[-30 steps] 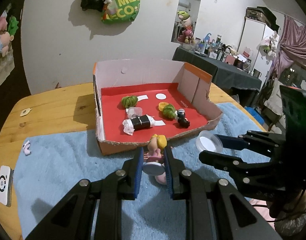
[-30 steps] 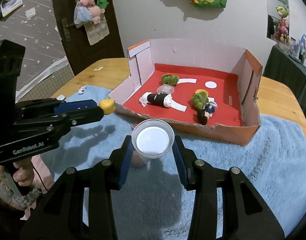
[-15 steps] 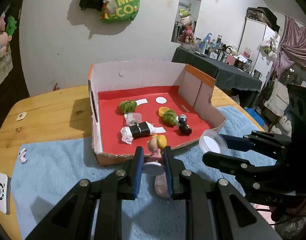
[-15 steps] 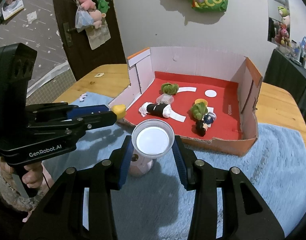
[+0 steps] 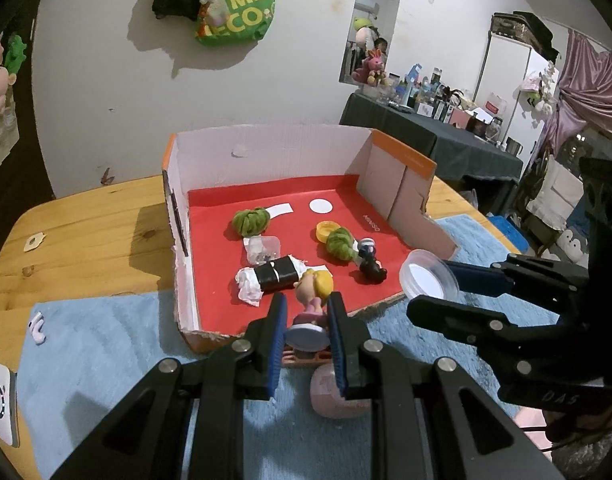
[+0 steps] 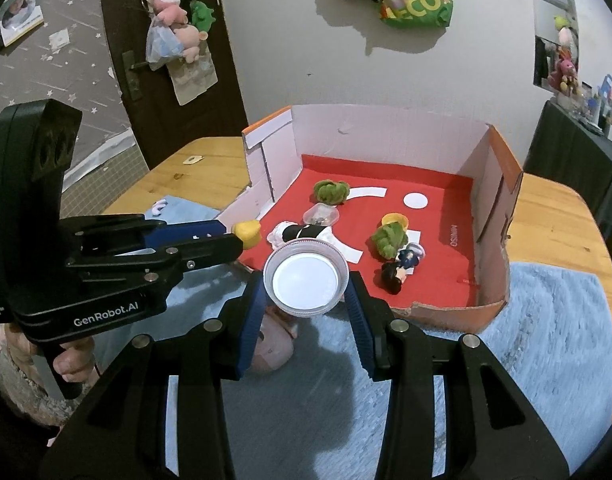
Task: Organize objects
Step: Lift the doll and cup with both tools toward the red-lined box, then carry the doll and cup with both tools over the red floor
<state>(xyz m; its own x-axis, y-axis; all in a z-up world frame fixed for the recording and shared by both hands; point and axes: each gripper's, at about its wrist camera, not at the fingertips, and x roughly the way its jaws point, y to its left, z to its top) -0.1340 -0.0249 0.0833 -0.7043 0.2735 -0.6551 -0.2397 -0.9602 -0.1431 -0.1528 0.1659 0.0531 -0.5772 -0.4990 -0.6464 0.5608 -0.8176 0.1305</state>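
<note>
A blonde doll figurine (image 5: pixel 314 294) is clamped in the left gripper (image 5: pixel 305 322) at the red-lined cardboard box's (image 5: pixel 266 152) torn front edge. A clear round lid (image 6: pixel 306 278) is clamped in the right gripper (image 6: pixel 306 304) alongside. Each should be carried clear over the edge, lowered onto bare red floor, then released.

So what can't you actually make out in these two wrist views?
- Pink object on the blue mat: left wrist view, hidden behind the left gripper; what it is stays unclear.
- Figurine base and front: left wrist view, covered by the pads.
- Clear round lid: right wrist view, whether anything sits under it, held in the right gripper.
- Small clear box contents: too small.
</note>
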